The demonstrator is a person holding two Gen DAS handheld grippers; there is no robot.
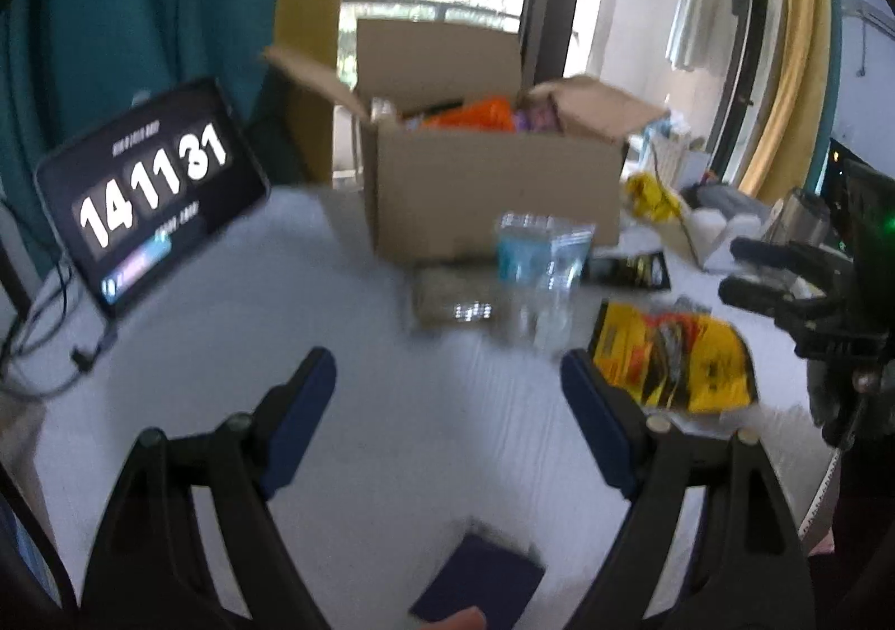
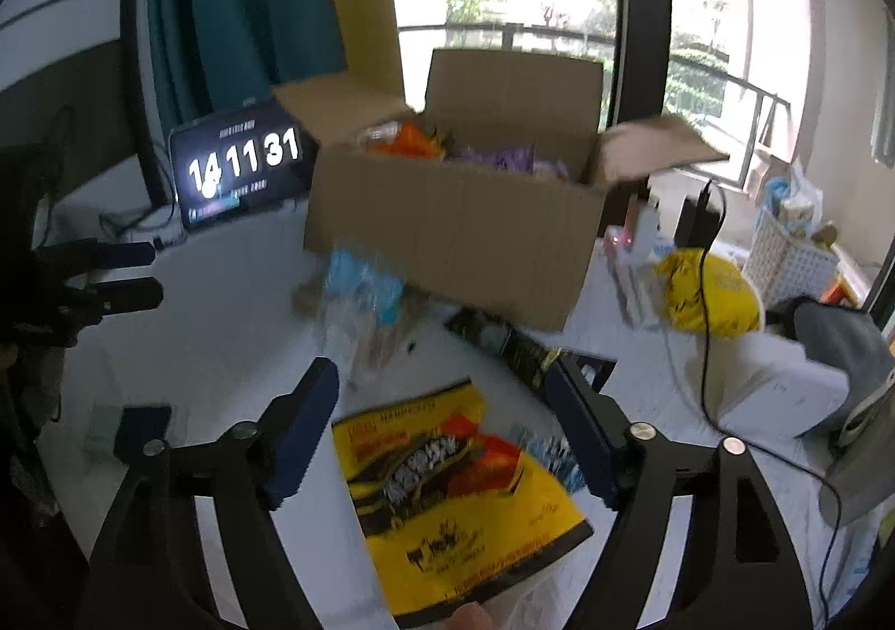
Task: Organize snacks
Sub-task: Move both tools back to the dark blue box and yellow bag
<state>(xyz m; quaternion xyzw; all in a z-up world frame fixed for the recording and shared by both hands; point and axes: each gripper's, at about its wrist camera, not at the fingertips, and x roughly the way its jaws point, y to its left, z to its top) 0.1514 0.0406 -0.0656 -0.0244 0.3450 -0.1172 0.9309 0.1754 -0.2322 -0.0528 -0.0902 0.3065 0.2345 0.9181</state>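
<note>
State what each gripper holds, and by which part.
Nothing is held. The left gripper is open over bare table; the right gripper is open above the yellow snack bag.

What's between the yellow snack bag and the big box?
In the right wrist view, a black packet lies between the yellow snack bag and the cardboard box.

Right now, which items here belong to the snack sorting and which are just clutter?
Job:
cardboard box, already holding snacks
yellow snack bag
clear blue-labelled packet
black packet

Clutter:
clock tablet
white basket
yellow plastic bag
black cable
</note>
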